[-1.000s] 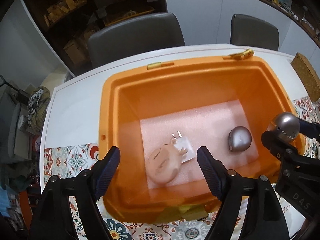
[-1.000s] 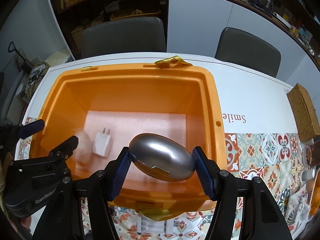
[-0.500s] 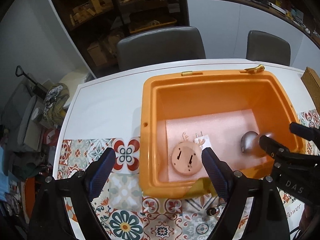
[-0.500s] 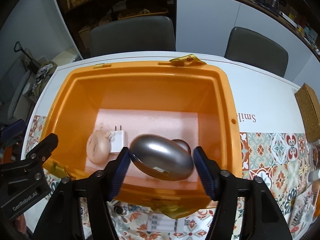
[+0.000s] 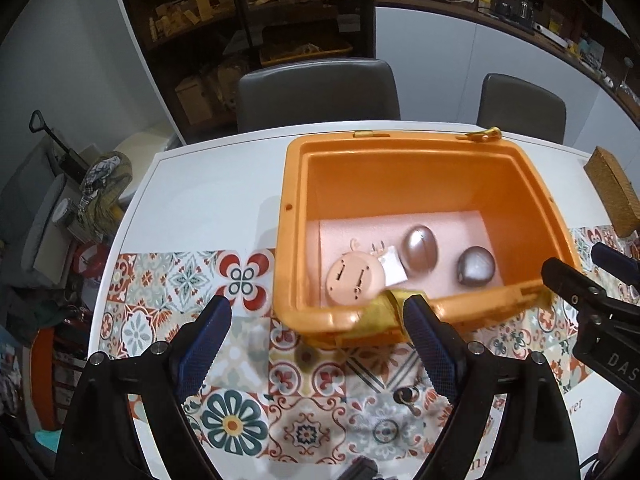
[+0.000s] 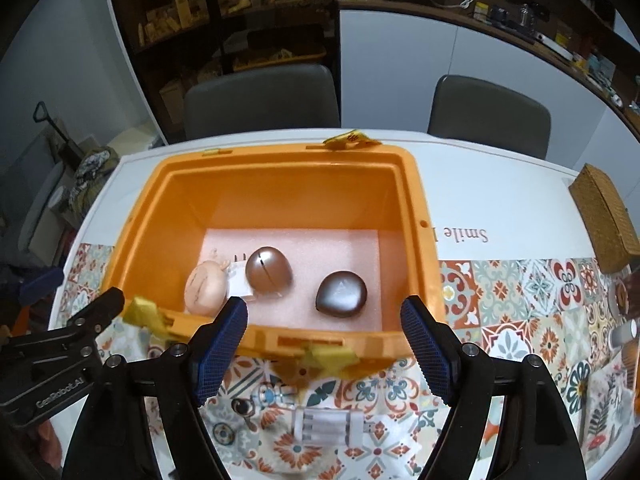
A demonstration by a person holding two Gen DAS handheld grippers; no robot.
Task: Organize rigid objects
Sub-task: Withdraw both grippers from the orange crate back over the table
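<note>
Charger (image 6: 332, 427) lies on the table this side of the bin (image 6: 280, 338), crosswise, right below my right gripper (image 6: 324, 344) — both grippers spread wide and empty, left gripper (image 5: 316, 344) further off, so right's nearer.

This looks like a room in a home, a dining room. A white table (image 5: 208, 200) with a flowery tiled cloth (image 5: 168, 280) fills the middle. Two grey chairs (image 5: 318, 92) stand behind it. At the top are dark shelves (image 5: 248, 12) full of boxes. Bags and clutter (image 5: 100, 184) sit at the left.
</note>
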